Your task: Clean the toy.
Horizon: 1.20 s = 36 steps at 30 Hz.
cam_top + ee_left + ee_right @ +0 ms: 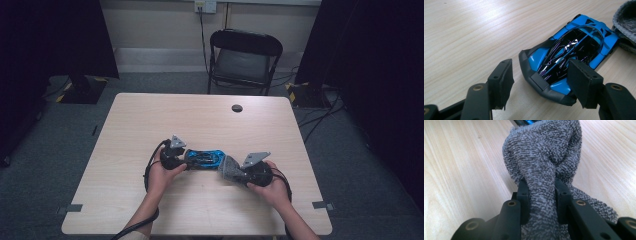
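I see the blue toy car [571,57] lying on the wooden table [150,125], near its front middle. My left gripper [541,82] stands open astride the car's nose; the right-hand pad looks to be at its flank, the other clear. My right gripper [541,197] is clamped on a grey cloth [544,157], which touches the car's far end.

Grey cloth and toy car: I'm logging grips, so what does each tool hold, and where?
Right tool pinches a bunched fold of the grey cloth. Left tool is open around the blue toy car's end, holding nothing.
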Available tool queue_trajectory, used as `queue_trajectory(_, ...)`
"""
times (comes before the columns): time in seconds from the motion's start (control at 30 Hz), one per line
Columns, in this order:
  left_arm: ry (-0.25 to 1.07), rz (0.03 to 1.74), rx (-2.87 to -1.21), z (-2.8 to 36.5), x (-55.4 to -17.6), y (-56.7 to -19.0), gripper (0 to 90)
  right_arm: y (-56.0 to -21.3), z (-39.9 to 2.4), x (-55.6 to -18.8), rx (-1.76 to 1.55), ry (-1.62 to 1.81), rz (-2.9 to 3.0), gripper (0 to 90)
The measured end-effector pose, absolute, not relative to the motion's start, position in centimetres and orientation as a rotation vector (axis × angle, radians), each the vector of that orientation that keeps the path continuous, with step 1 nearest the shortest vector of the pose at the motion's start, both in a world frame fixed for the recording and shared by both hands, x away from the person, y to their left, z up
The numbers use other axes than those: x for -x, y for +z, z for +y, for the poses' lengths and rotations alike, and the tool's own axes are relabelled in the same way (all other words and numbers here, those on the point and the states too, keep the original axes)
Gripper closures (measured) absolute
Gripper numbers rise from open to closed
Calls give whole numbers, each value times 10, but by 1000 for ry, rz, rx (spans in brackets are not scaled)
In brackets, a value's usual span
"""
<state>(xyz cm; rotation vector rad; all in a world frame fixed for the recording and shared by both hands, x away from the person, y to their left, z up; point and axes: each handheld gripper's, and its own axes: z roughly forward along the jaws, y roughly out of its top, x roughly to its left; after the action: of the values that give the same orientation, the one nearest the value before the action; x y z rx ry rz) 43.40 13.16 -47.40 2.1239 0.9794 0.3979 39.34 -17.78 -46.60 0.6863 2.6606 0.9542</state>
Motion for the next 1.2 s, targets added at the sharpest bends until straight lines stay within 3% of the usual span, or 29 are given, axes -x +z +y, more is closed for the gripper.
queue_trajectory(0.87,412,1002,-2110,125,-433,-474,357,-458,-207,-392,-741,985,2615,719)
queue_trajectory(1.2,412,990,-2125,123,-431,-471,360,-458,-188,-382,-657,1018,2660,719)
